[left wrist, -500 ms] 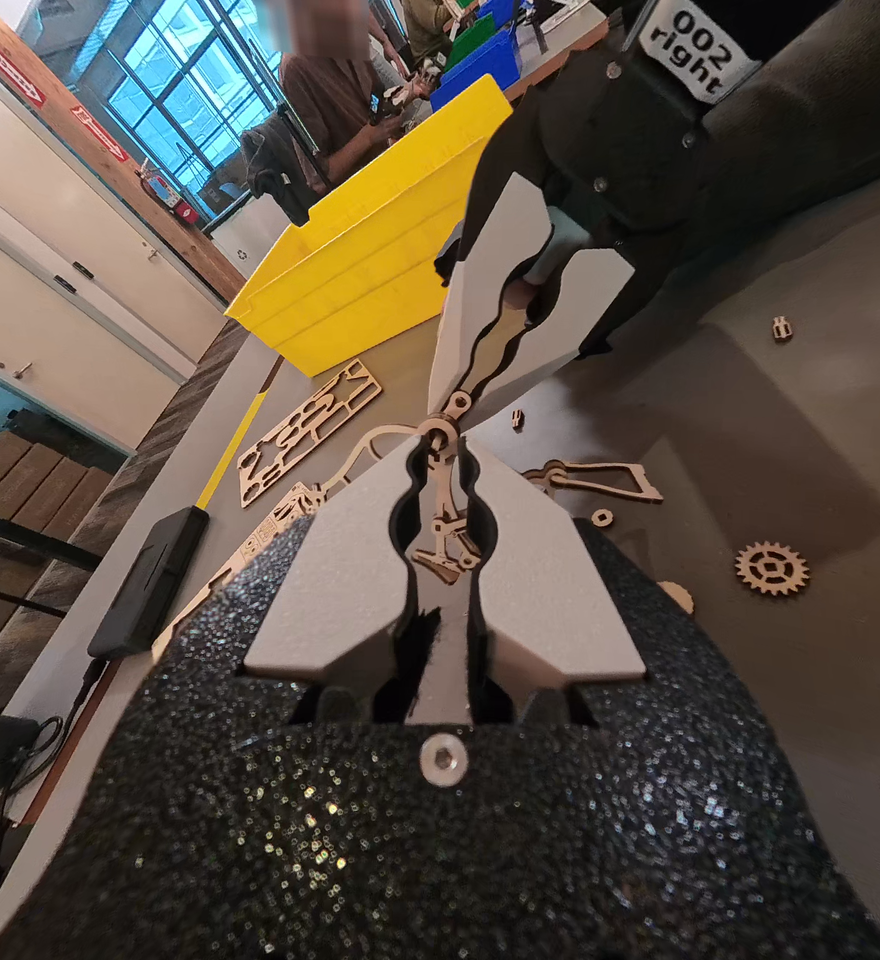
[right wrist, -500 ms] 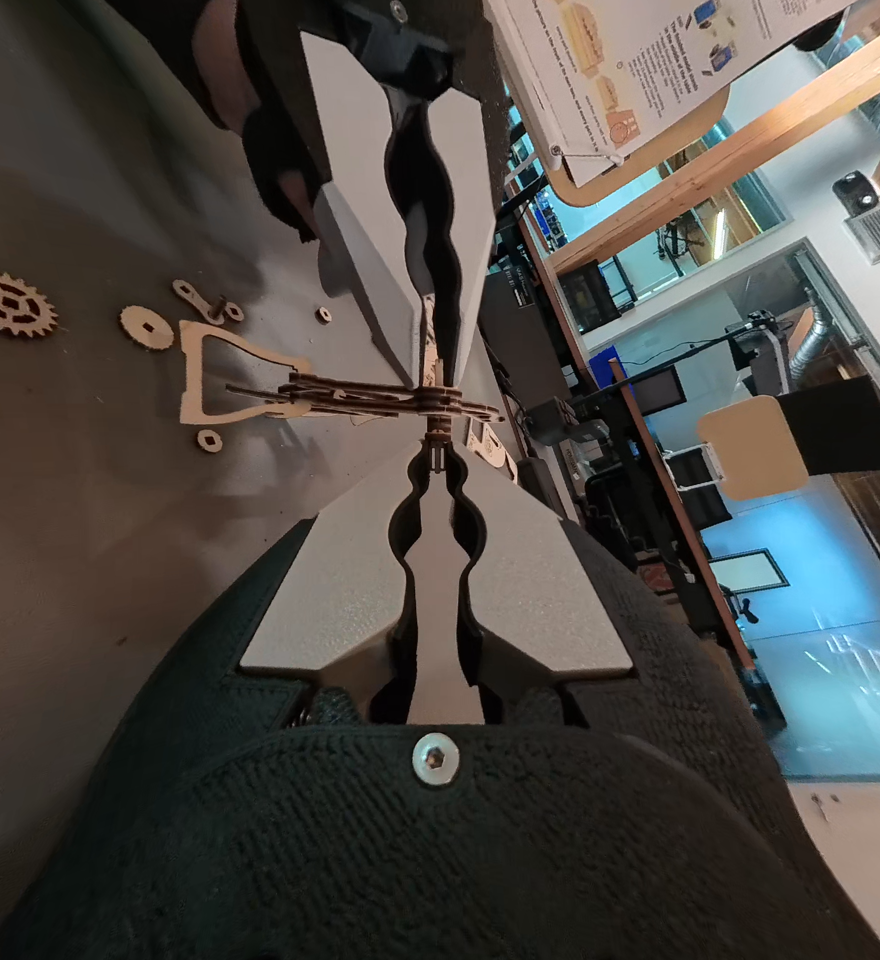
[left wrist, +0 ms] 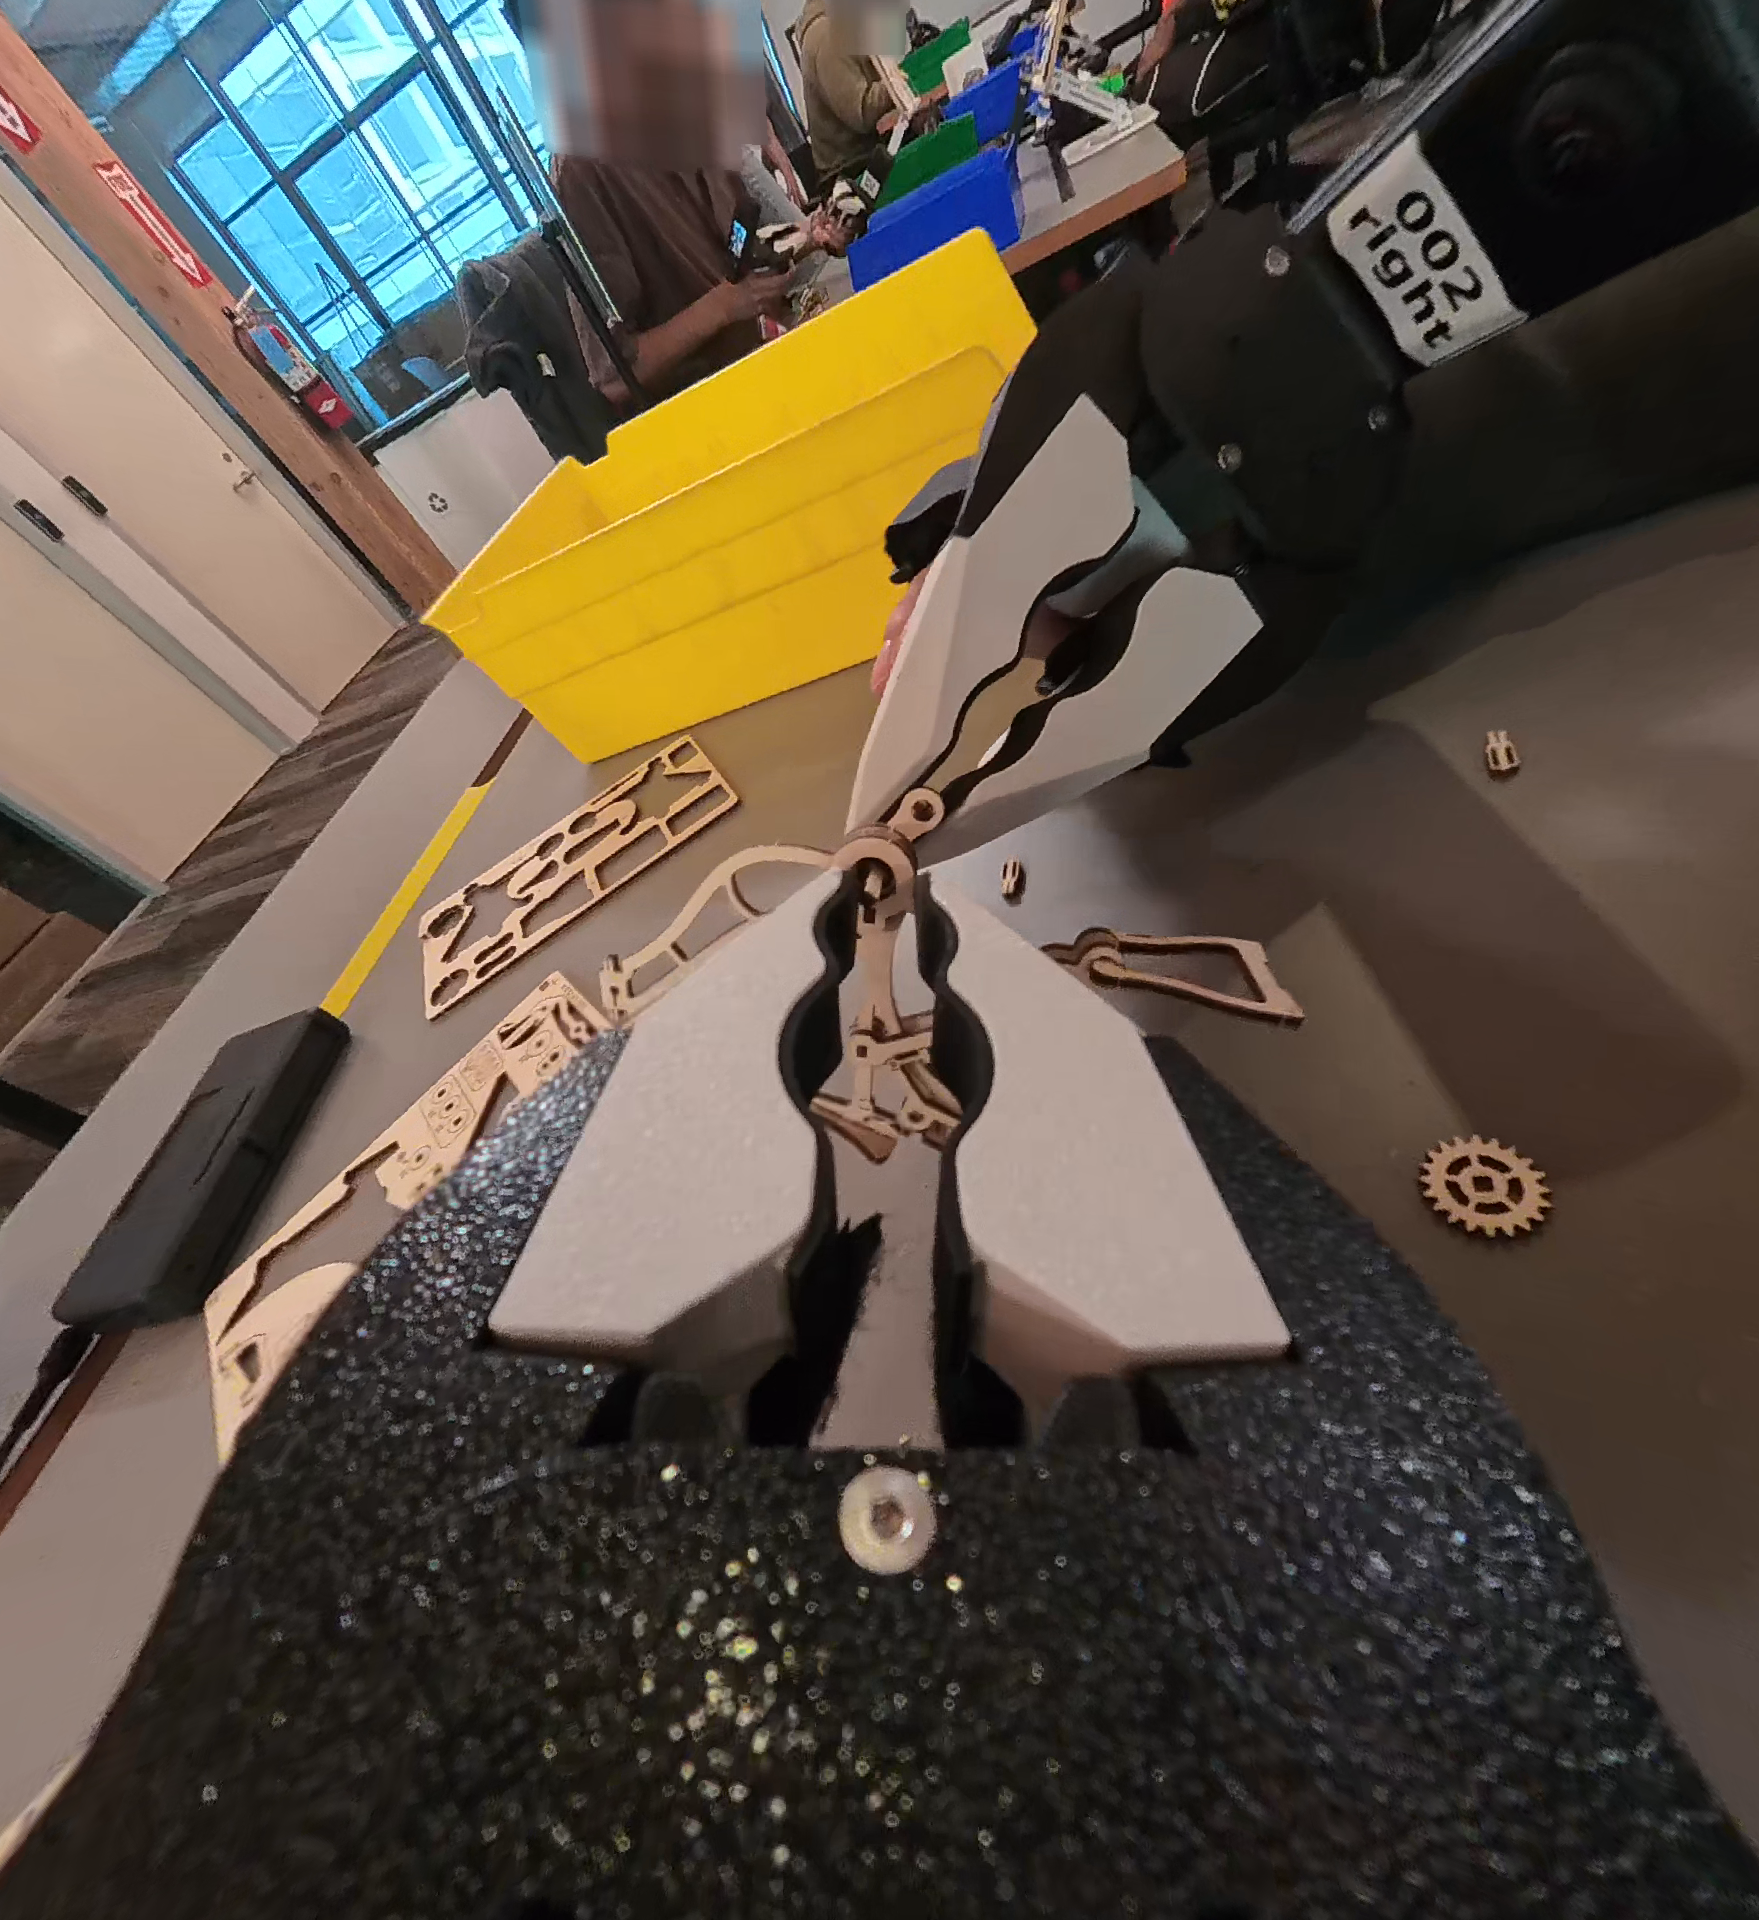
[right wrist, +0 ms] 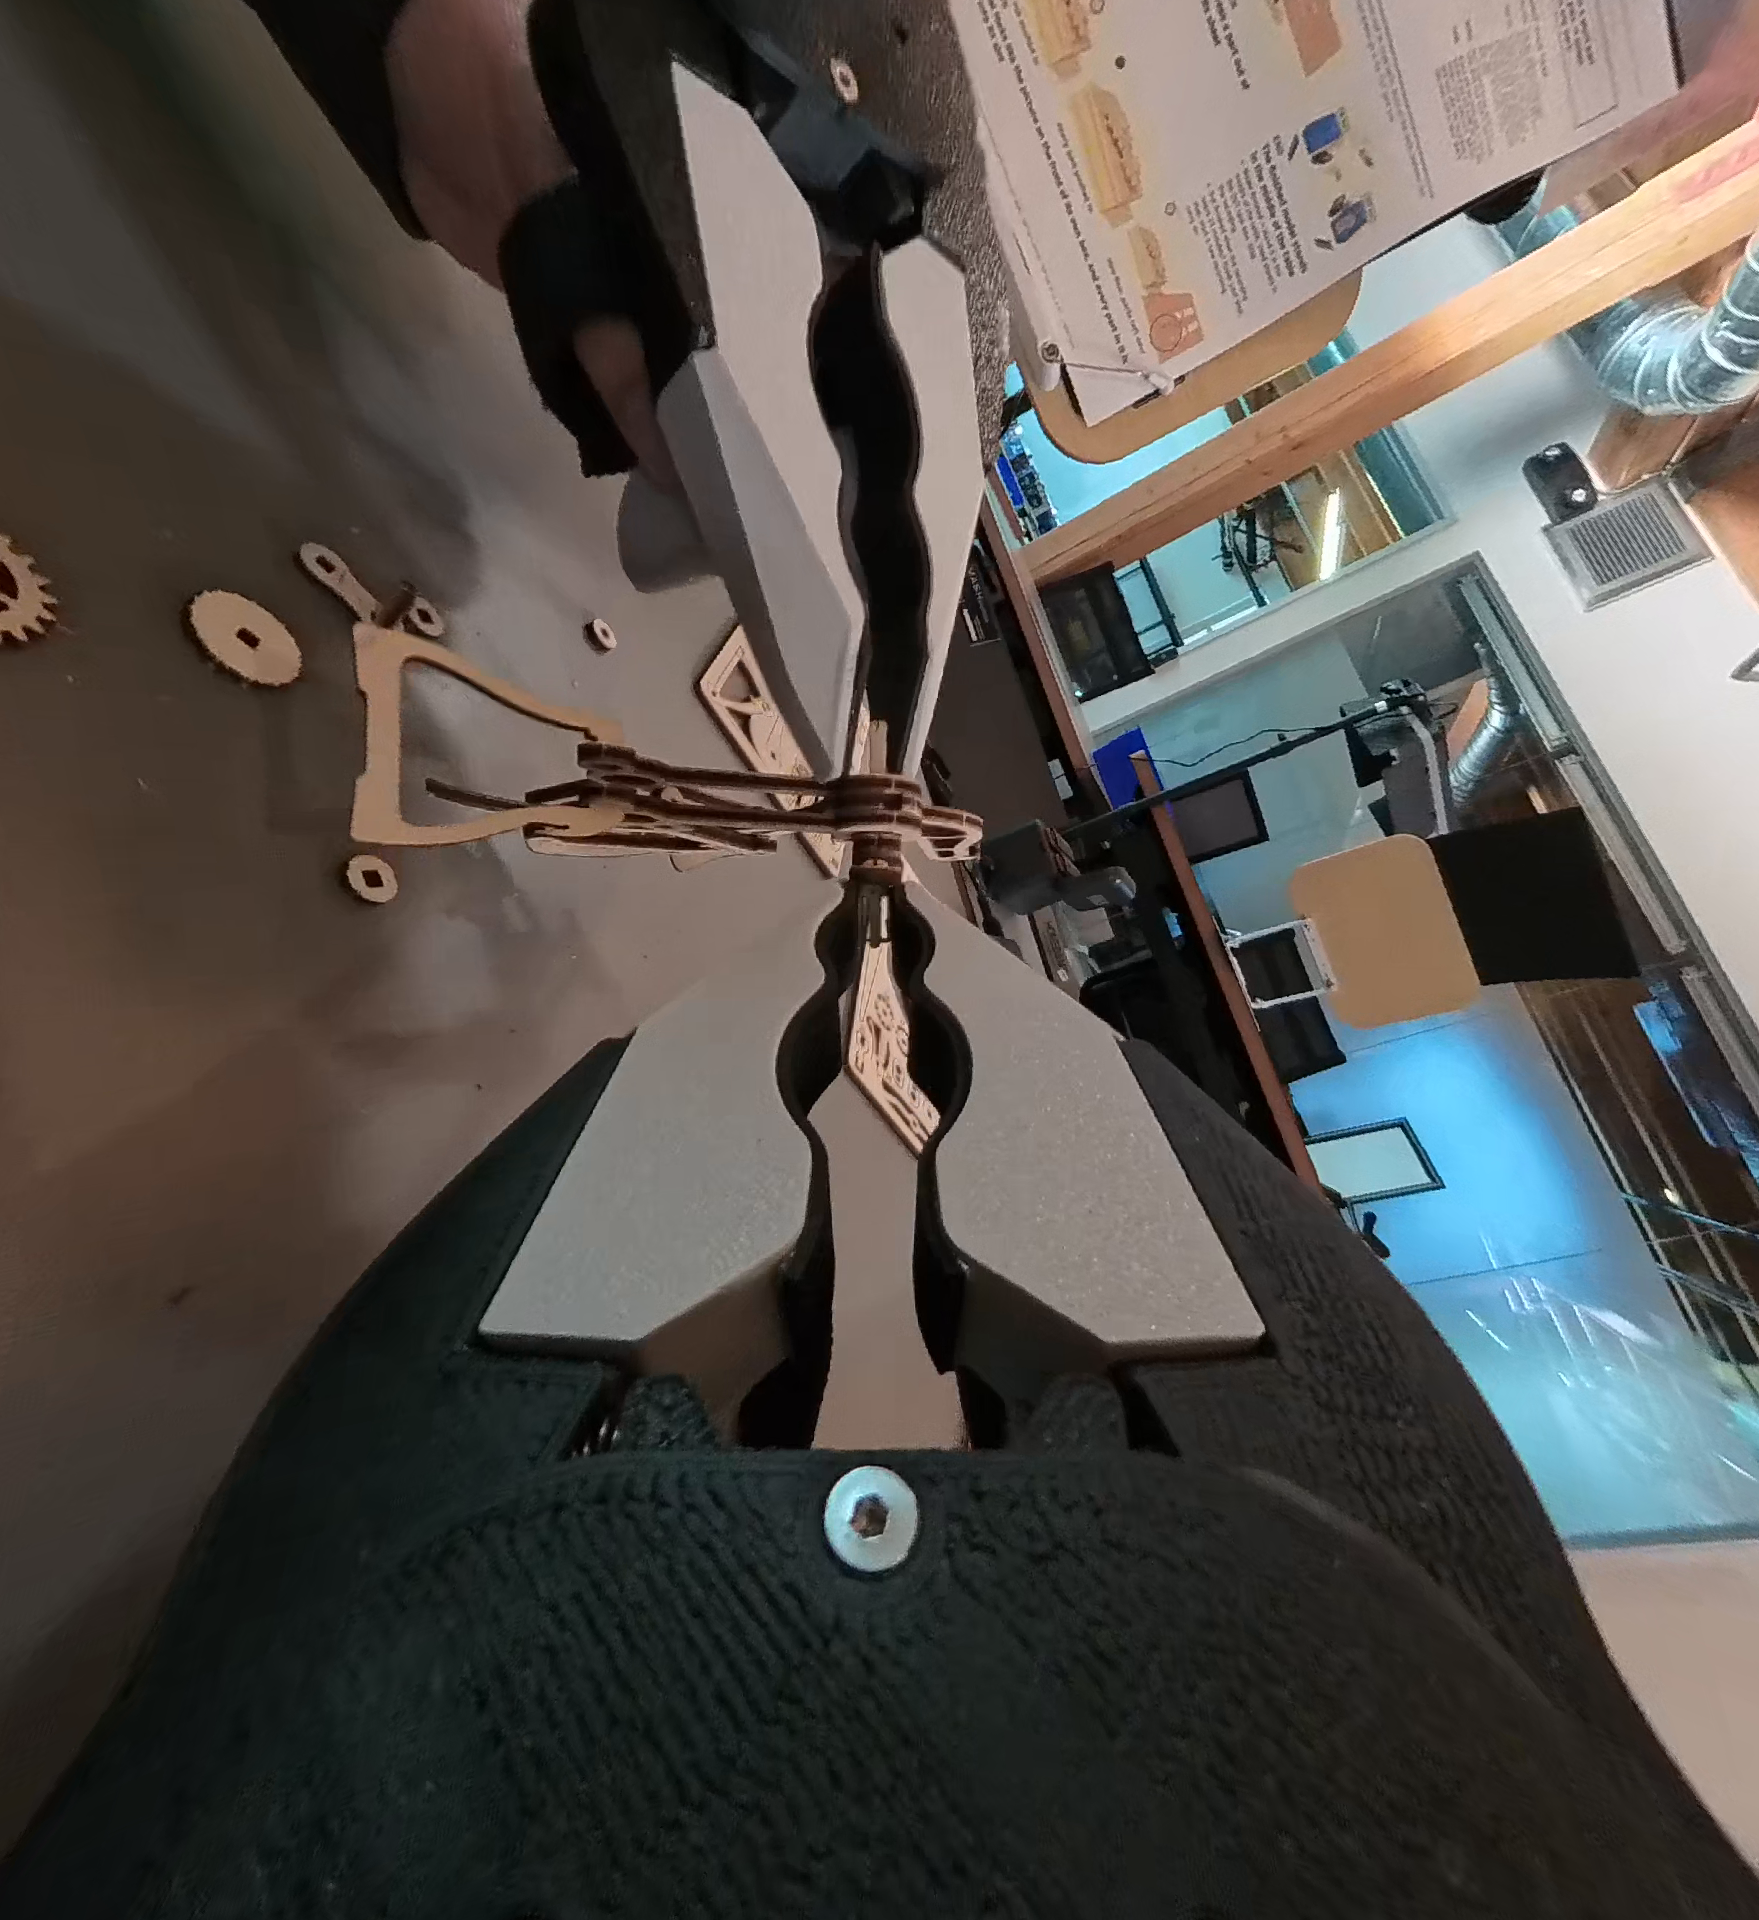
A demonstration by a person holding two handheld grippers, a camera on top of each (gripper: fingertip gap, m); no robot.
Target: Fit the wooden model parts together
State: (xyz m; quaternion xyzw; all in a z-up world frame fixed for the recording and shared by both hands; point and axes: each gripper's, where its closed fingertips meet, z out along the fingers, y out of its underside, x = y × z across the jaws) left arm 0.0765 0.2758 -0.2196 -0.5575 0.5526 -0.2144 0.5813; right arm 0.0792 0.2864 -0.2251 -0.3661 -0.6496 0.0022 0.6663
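Plywood assembly clamped in left tool; right tool pinches peg at 12 o'clock. Misalignment could snap it.

Both grippers meet tip to tip above the table: the left gripper and right gripper are each clamped tight.
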